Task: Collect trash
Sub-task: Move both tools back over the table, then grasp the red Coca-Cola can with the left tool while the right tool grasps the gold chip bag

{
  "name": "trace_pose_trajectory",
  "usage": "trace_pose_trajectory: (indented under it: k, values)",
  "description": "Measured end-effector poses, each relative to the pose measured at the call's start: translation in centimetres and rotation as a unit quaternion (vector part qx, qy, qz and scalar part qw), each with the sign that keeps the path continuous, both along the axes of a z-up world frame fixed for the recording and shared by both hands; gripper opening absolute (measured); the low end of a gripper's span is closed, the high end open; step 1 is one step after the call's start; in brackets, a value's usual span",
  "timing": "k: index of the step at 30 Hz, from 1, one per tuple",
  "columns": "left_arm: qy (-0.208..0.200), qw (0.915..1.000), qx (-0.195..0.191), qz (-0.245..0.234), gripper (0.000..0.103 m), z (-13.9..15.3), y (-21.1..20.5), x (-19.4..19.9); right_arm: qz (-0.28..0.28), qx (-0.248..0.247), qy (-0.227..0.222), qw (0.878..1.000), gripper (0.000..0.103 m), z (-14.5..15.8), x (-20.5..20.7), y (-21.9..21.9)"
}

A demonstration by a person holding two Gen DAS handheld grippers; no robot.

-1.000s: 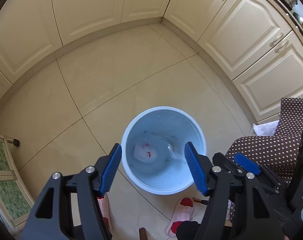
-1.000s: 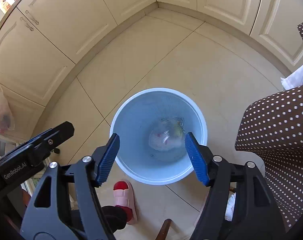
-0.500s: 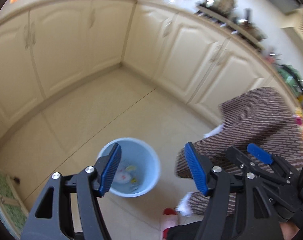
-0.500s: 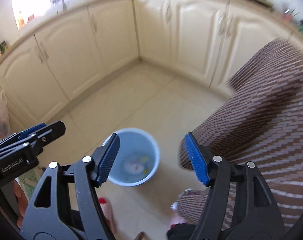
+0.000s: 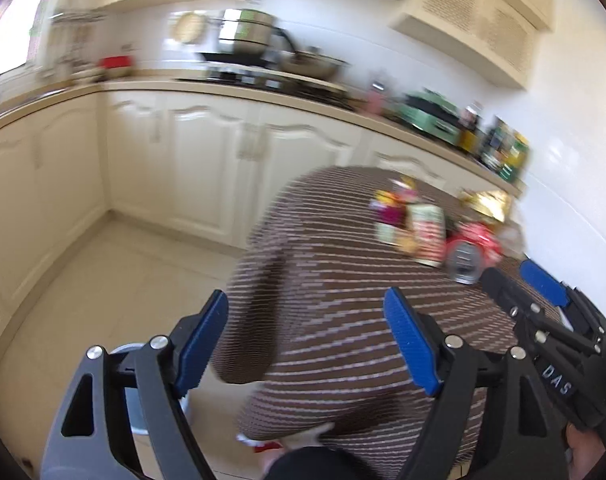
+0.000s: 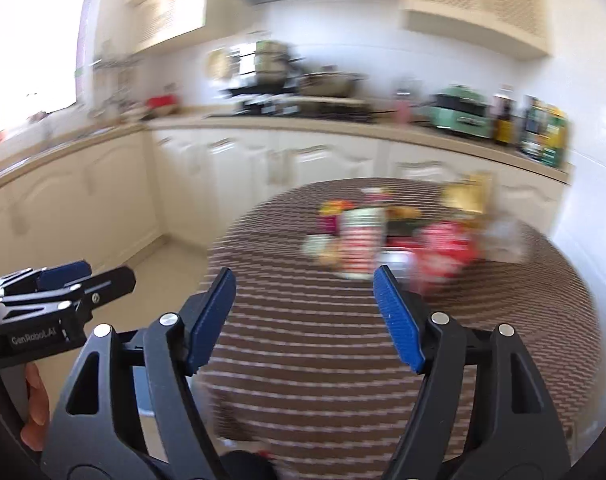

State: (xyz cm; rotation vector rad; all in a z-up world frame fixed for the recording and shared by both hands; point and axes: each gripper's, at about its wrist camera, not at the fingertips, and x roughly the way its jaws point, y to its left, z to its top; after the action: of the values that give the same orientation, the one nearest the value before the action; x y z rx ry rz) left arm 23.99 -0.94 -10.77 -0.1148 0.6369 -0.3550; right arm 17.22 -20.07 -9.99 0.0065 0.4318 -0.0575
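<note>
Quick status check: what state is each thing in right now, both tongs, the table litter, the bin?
Left tongs: open, empty.
Right tongs: open, empty.
Litter pile: on the table, untouched, blurred.
Tablecloth: draped over the round table.
Bin: on the floor, mostly hidden.

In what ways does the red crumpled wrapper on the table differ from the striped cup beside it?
The red wrapper looks crumpled and shapeless, while the striped cup stands upright and cylindrical. The wrapper is mostly red; the cup shows red and pale bands. In the right wrist view the wrapper lies to the right of the cup. Both rest on the brown tablecloth, and both are blurred.
</note>
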Motion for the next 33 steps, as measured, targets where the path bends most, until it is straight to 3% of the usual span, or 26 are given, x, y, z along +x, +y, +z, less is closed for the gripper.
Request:
trace_pose_trajectory:
  k: [3,5,10,18,21,24,26,28,33]
  values:
    - [-0.020,0.9982,0.030,-0.049,0.078,0.2,-5.2,-0.6,-0.060,0.020,-0.002,0.998,0.073,0.2,-1.1,-5.6]
    - [-0.046,0.9925,0.080,-0.081,0.078,0.5,-9.7,-1.1,-0.083,0.034,0.001,0.996,0.073,0.1,-1.6,-8.0]
    - [-0.113,0.9638,0.202,-0.132,0.079,0.6,-19.4,-2.0,-0.130,0.073,0.006,0.989,0.074,-0.4,-2.7,-14.5]
    - [-0.132,0.9377,0.284,-0.151,0.079,-0.8,-26.7,0.0,-0.146,0.094,0.029,0.984,0.075,-1.7,-1.7,-19.8]
    - [-0.126,0.9352,0.297,-0.146,0.077,-1.3,-28.0,1.6,-0.141,0.095,0.038,0.985,0.075,-2.0,-0.3,-20.8]
    - [-0.110,0.9367,0.294,-0.155,0.045,-1.4,-28.1,2.6,-0.123,0.115,0.046,0.985,0.075,-2.2,1.0,-21.7]
    - [-0.109,0.9384,0.287,-0.158,0.035,-1.2,-27.8,3.0,-0.115,0.118,0.047,0.985,0.075,-2.1,1.6,-22.0]
    - [-0.109,0.9431,0.269,-0.163,0.017,-0.5,-27.3,3.1,-0.101,0.125,0.048,0.986,0.075,-1.9,2.5,-22.1]
    - [-0.083,0.9584,0.209,-0.176,0.015,1.0,-24.7,4.0,-0.056,0.144,0.048,0.987,0.075,-0.8,5.0,-21.8]
